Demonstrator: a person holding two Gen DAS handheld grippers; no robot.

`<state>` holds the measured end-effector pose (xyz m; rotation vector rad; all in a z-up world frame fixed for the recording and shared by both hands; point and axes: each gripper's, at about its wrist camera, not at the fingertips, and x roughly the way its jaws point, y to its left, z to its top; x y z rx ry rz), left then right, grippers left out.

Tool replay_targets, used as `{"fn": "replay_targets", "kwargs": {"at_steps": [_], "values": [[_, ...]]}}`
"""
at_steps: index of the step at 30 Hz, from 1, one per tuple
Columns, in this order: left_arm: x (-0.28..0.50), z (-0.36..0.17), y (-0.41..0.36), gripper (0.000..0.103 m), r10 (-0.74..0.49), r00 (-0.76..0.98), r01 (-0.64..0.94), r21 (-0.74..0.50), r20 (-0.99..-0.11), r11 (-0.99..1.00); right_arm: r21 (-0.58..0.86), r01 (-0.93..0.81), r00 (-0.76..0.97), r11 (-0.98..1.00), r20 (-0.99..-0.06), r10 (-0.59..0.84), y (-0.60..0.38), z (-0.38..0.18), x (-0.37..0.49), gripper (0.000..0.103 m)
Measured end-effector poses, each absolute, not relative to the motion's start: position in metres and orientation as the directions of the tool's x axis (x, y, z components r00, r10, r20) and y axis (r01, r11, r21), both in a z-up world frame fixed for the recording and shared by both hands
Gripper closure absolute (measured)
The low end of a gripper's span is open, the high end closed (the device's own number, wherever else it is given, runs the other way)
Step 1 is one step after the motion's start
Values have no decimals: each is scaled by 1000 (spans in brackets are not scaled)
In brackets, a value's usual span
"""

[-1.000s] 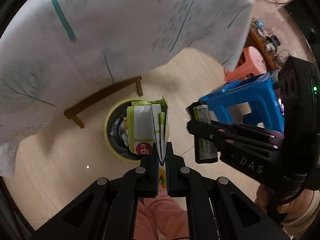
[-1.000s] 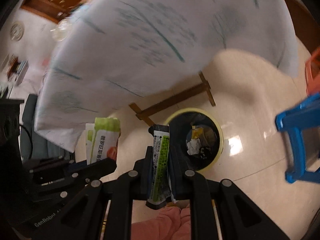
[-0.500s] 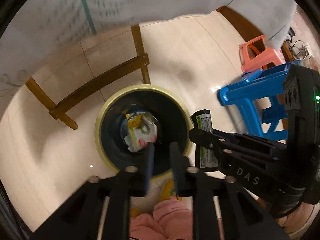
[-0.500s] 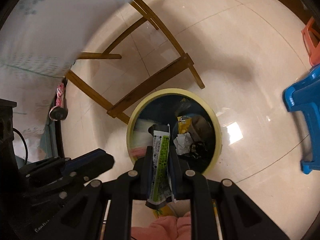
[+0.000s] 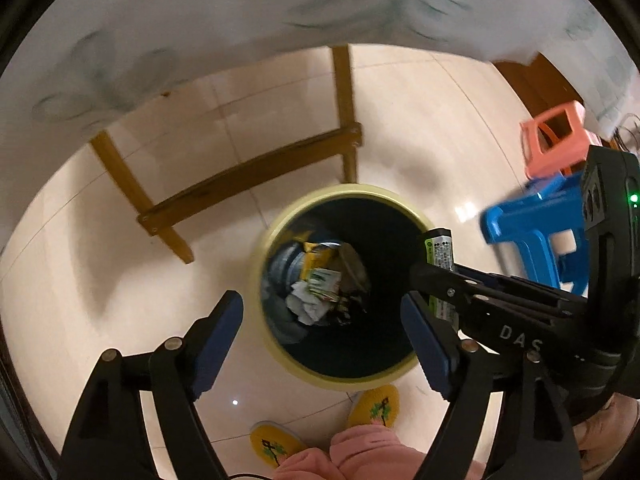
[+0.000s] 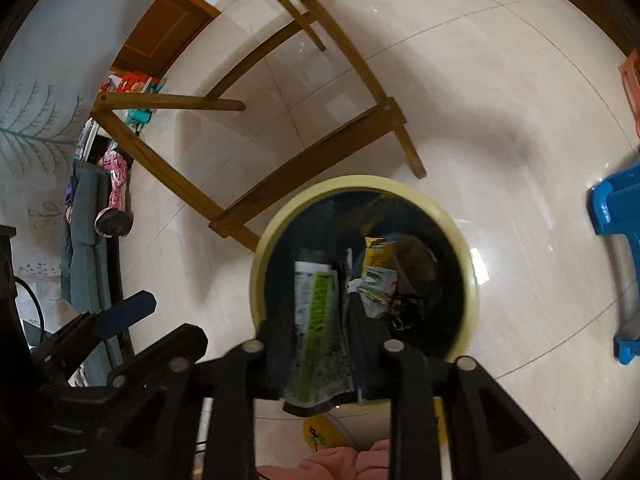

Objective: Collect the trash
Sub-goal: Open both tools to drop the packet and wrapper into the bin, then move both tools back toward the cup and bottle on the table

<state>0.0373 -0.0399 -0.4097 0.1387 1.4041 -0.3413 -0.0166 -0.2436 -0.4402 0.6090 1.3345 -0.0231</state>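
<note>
two wrist cameras look steeply down at a round waste bin with a pale yellow rim and dark inside (image 5: 340, 380) standing on a glossy cream tiled floor (image 5: 400, 120). crumpled trash lies at the bottom of the bin: a yellow carton (image 5: 318, 254), white paper scraps and a green-and-white wrapper; their print is too small to read.

the left gripper (image 5: 322, 328) hangs over the bin, its blue-padded jaws spread wide and opening, with nothing between them.

the right gripper (image 6: 316, 332) is also over the bin, just to the right of the left one in the left view. its jaws are opening, and a long black snack wrapper with a bright green stripe and a white printed panel (image 6: 318, 320) stands upright between them. motion blur hides whether the pads are pressing on it. the small print on the wrapper cannot be read. the white letters "das" (image 5: 520, 338) show on the right gripper's black body.

behind the bin are wooden table legs with a crossbar (image 5: 248, 176), under a white tablecloth with grey-green leaf prints (image 5: 240, 20). a blue plastic stool (image 5: 532, 224) and a coral plastic stool (image 5: 554, 136) stand to the right. below are yellow slippers with a green plant motif (image 5: 374, 404) and pink trouser legs (image 5: 360, 456).
</note>
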Motion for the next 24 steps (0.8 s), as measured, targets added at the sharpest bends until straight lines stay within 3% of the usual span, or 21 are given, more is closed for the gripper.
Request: {"fn": "replay_targets", "kwargs": {"at_steps": [4,9,18,24], "values": [[38,-404,-24,16,-138,160,269,-91,-977,959,398,347,262,849,-910,320,-236,-436,-8,58],[35,-392,-12,13,-146,170,242,-102,-975,965,377,345,271,860,-917,293,-234,-428,-5,28],[19,-356,-11,9,-194,162,226,-155,-968,962,377,341,307,861,-910,278,-229,-392,-11,27],[2,-302,-7,9,-201,154,239,-161,-967,958,374,353,328,858,-908,261,-226,-344,-22,27]]}}
